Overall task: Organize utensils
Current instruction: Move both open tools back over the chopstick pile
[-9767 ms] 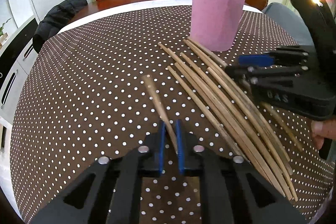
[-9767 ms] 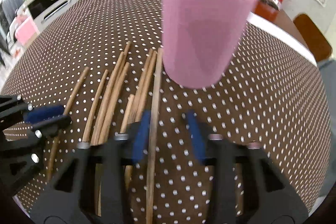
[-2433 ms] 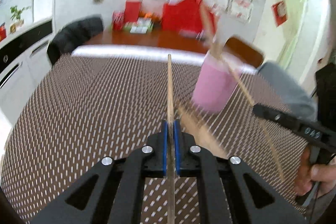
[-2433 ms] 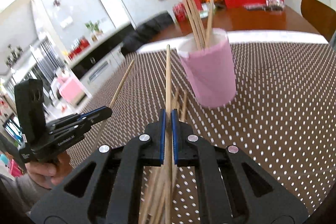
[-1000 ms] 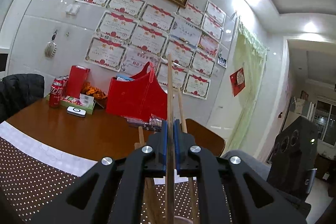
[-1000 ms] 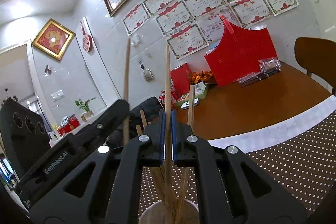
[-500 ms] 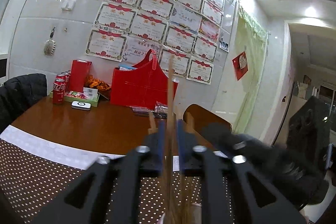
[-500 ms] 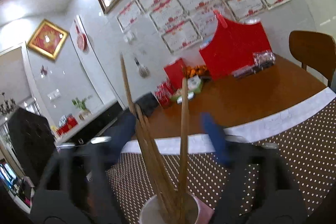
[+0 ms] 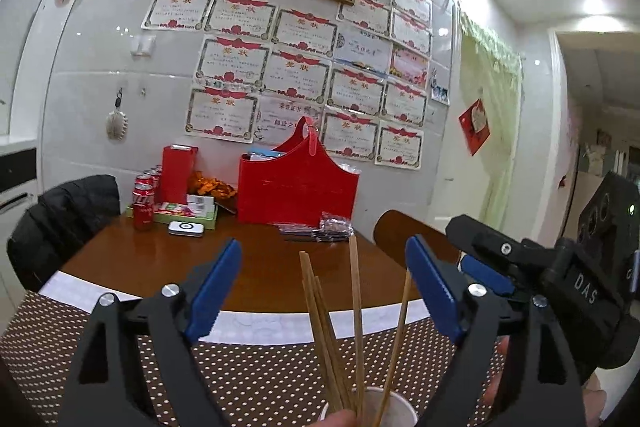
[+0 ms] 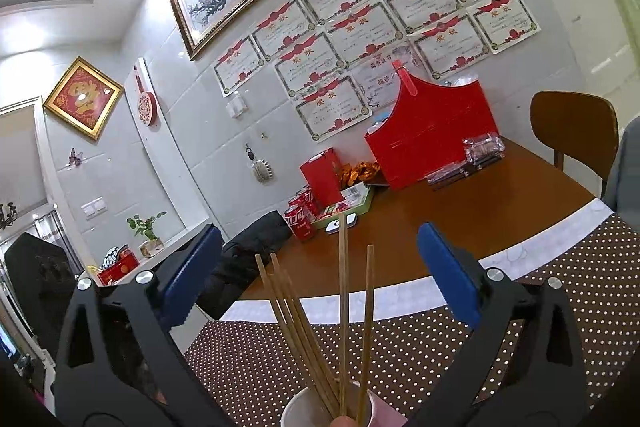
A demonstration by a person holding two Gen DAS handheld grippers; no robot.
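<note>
Several wooden chopsticks (image 9: 354, 323) stand upright in the pink cup (image 9: 394, 411), whose white rim shows at the bottom of the left wrist view. My left gripper (image 9: 324, 291) is open wide and empty, its blue pads either side of the sticks. In the right wrist view the same chopsticks (image 10: 342, 315) stand in the cup (image 10: 298, 411). My right gripper (image 10: 320, 279) is open and empty above the cup. The right gripper also shows in the left wrist view (image 9: 560, 291). The chopsticks lying on the table are out of view.
The brown dotted tablecloth (image 9: 256, 375) covers the near table. Behind it is a wooden table (image 9: 168, 259) with a red basket (image 9: 296, 187), soda cans (image 9: 144, 203) and a box. A chair with a black jacket (image 9: 60, 223) stands left.
Both grippers held a chopstick upright over the cup one second ago. Both have opened and the two chopsticks now stand in the cup.
</note>
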